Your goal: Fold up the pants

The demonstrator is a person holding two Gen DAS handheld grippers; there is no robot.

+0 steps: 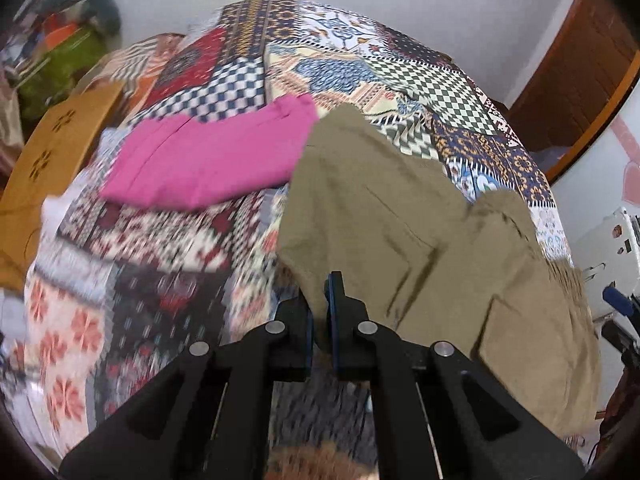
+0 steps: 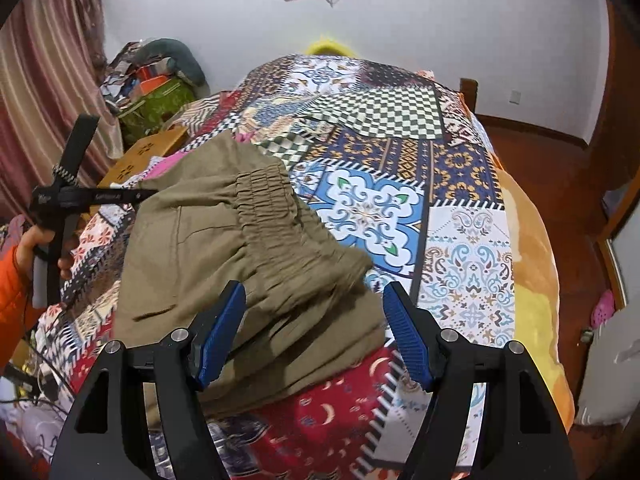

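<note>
Olive-khaki pants (image 1: pixel 420 216) lie on a patchwork bedspread (image 1: pixel 168 240). My left gripper (image 1: pixel 320 300) is shut on an edge of the pants and holds it up off the bed. In the right wrist view the pants (image 2: pixel 224 240) lie partly folded with the elastic waistband (image 2: pixel 268 196) on top. My right gripper (image 2: pixel 314 304) is open, its blue pads either side of the near part of the pants. The left gripper (image 2: pixel 132 196) shows at the far left edge of the pants.
Folded pink pants (image 1: pixel 200 160) lie on the bed left of the olive ones. A wooden stool (image 1: pixel 44 168) stands at the bed's left side, with a pile of clutter (image 2: pixel 156 88) behind. The bedspread (image 2: pixel 400 200) extends right to an orange blanket edge (image 2: pixel 532 240).
</note>
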